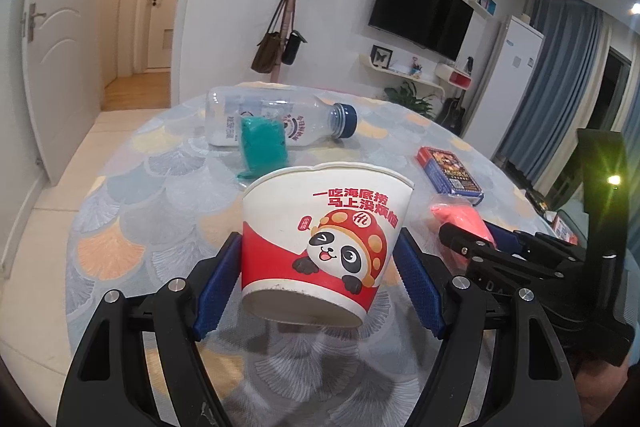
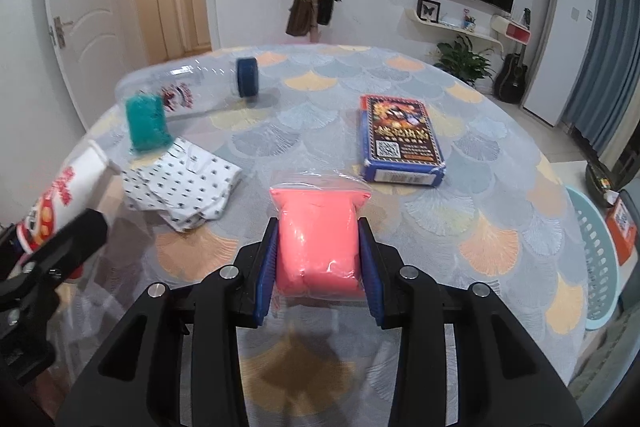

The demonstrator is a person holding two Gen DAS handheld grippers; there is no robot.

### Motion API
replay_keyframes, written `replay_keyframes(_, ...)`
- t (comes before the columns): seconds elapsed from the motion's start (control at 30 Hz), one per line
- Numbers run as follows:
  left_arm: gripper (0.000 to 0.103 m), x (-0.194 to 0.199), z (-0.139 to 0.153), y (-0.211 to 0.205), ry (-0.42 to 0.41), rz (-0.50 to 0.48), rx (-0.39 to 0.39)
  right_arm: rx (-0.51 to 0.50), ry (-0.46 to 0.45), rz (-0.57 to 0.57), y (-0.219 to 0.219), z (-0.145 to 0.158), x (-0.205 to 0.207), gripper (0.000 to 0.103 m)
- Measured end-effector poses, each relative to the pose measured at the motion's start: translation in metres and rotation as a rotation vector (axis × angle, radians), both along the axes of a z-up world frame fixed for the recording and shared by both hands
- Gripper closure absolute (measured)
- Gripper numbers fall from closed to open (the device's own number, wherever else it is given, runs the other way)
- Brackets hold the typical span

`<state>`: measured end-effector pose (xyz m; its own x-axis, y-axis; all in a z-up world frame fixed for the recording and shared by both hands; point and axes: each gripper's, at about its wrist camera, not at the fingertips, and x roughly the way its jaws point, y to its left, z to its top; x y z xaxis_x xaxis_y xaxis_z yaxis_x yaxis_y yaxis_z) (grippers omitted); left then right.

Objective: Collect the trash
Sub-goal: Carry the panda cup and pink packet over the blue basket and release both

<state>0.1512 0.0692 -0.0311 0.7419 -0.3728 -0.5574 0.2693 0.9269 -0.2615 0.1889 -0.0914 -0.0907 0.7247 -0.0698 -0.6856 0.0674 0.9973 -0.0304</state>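
My left jaws point(image 1: 318, 279) are clamped around a paper cup point(image 1: 320, 243), lifted off the surface point(image 1: 132, 227), while my right jaws point(image 2: 318, 267) squeeze a pink bag point(image 2: 318, 243). The light-blue basket point(image 2: 600, 267) sits just off the surface's right edge. I judge it best to keep both holds gentle, carry the soft bag over first without crushing it, then the cup.
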Motion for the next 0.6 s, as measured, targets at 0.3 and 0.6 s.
replay_keyframes(0.3, 0.030, -0.007, 0.002, 0.001, -0.004, 0.068, 0.049, 0.170, -0.118, -0.003, -0.026, 0.013, -0.030, 0.069)
replay_keyframes(0.6, 0.030, -0.032, 0.038, -0.056, -0.010, -0.010, 0.088, 0.231, -0.244, -0.068, -0.108, 0.028, -0.087, 0.069)
